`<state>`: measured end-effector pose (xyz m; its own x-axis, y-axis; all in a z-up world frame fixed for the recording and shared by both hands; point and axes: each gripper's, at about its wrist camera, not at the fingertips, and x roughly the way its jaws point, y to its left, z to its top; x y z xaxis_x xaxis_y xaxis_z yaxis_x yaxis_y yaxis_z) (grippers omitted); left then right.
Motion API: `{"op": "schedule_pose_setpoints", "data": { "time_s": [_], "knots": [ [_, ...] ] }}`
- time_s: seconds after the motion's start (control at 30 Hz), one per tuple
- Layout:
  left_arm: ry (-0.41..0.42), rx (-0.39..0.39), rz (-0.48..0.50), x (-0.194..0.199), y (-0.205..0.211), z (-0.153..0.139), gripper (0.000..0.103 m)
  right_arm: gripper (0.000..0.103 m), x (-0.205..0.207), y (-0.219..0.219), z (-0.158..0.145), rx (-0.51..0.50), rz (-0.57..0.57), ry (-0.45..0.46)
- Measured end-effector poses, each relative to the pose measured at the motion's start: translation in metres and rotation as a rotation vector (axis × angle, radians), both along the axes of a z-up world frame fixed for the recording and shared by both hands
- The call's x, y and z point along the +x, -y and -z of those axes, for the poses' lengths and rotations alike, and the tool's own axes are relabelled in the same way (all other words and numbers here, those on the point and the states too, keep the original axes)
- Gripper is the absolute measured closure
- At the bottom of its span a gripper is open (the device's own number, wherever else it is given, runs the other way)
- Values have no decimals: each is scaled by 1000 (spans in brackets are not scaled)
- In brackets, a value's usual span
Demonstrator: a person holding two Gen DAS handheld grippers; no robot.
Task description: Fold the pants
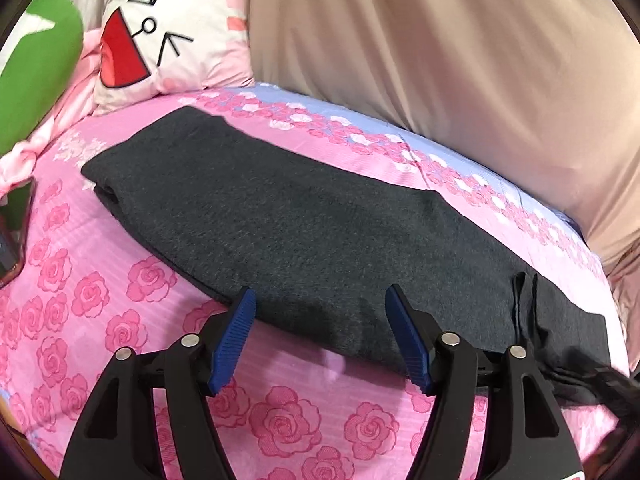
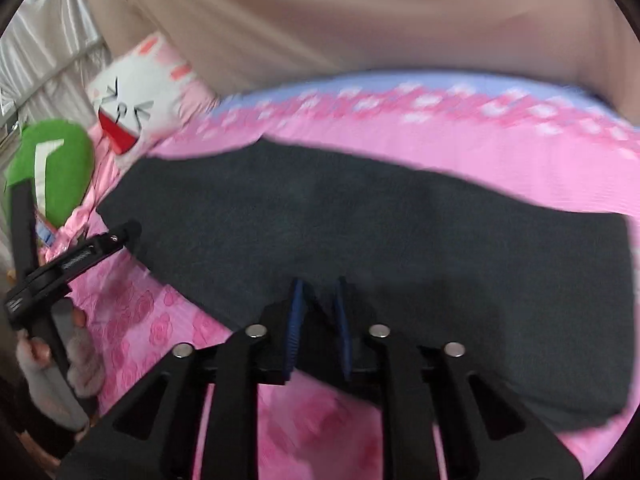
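Motion-blurred pants (image 2: 360, 232), far hem cropped

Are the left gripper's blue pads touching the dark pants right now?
Apart. The left wrist view shows the left gripper open, with nothing pinched between its blue pads, over the pants.

Soft even indoor light, fisheye-bent dark edges, left view sharp, right view motion-blurred

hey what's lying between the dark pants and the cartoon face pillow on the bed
Nothing lies there: only bare pink rose bedsheet separates the dark pants from the cartoon face pillow. The left wrist view shows it clearly.
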<state>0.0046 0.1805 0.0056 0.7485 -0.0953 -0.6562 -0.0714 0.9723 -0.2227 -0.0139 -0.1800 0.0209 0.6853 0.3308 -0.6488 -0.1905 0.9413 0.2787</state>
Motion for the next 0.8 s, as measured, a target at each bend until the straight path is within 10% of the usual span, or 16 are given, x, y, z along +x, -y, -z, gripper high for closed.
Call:
{"op": "schedule_pose_setpoints", "data": {
  "time_s": [0.07, 0.23, 0.43, 0.5, 0.53, 0.8],
  "knots": [
    [15, 19, 23, -1, 6, -1, 30, 45, -24, 51, -10, 21, 160, 33],
    [24, 57, 37, -1, 15, -2, 29, 43, -61, 165, 18, 215, 413, -78],
    [33, 105, -10, -5, 17, -7, 29, 34, -45, 150, 58, 402, 341, -140],
    [28, 115, -18, -6, 20, -8, 29, 48, -36, 141, 54, 355, 313, -142],
    [21, 110, -20, -7, 20, -8, 29, 82, -32, 140, 56, 386, 291, -150],
    [18, 92, -4, -14, 36, -25, 29, 92, -23, 179, 15, 182, 337, 24]
  ]
}}
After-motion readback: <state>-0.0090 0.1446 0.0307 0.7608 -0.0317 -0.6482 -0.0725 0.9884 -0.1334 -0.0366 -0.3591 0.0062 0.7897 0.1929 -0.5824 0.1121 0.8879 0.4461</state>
